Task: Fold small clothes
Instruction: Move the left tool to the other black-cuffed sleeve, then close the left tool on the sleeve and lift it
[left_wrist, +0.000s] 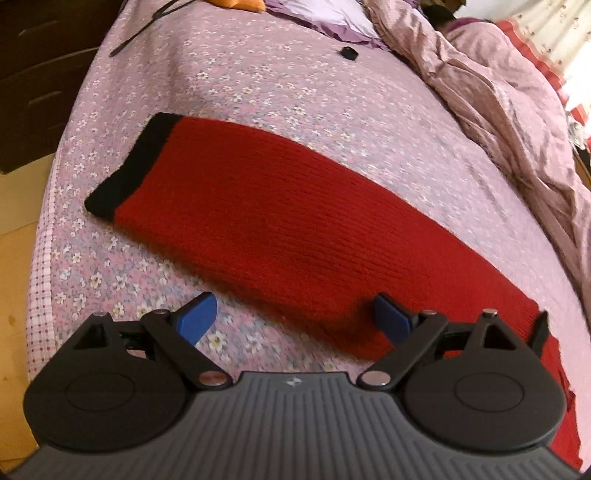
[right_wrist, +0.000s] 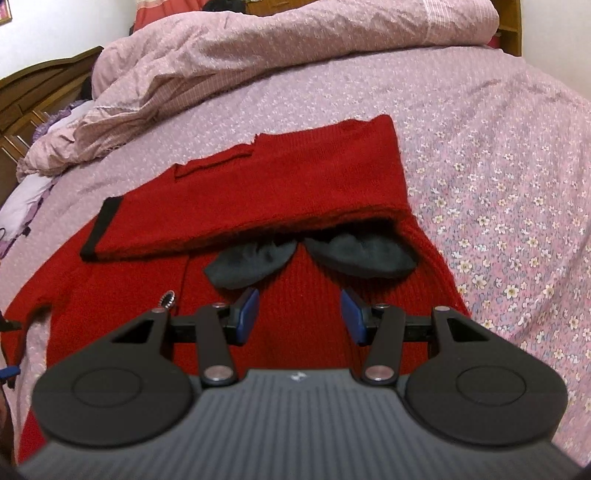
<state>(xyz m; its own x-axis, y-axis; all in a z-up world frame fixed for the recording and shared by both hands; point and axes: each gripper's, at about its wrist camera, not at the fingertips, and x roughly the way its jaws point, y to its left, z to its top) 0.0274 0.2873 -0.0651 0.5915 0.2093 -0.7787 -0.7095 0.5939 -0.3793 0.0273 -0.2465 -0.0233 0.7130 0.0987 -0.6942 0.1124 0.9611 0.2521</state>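
Two claws hover over a red sweater (right_wrist: 295, 192) spread on the bed (right_wrist: 498, 147), both released and gripping nothing. Nearest, the right claw (right_wrist: 299, 314) points down at the sweater's ribbed body, blue pads apart with bare knit between them. Just beyond it lie two dark collar flaps (right_wrist: 306, 254), and past those a sleeve (right_wrist: 240, 206) is folded across the chest, its black cuff (right_wrist: 101, 229) to the left. The left claw (left_wrist: 295, 319) straddles the near edge of the other sleeve (left_wrist: 277, 221), whose long axis runs away up-left to a black cuff (left_wrist: 129, 166). That hand looks nearer this unfolded sleeve. Beyond the sweater sits a rumpled quilt (right_wrist: 258, 55).
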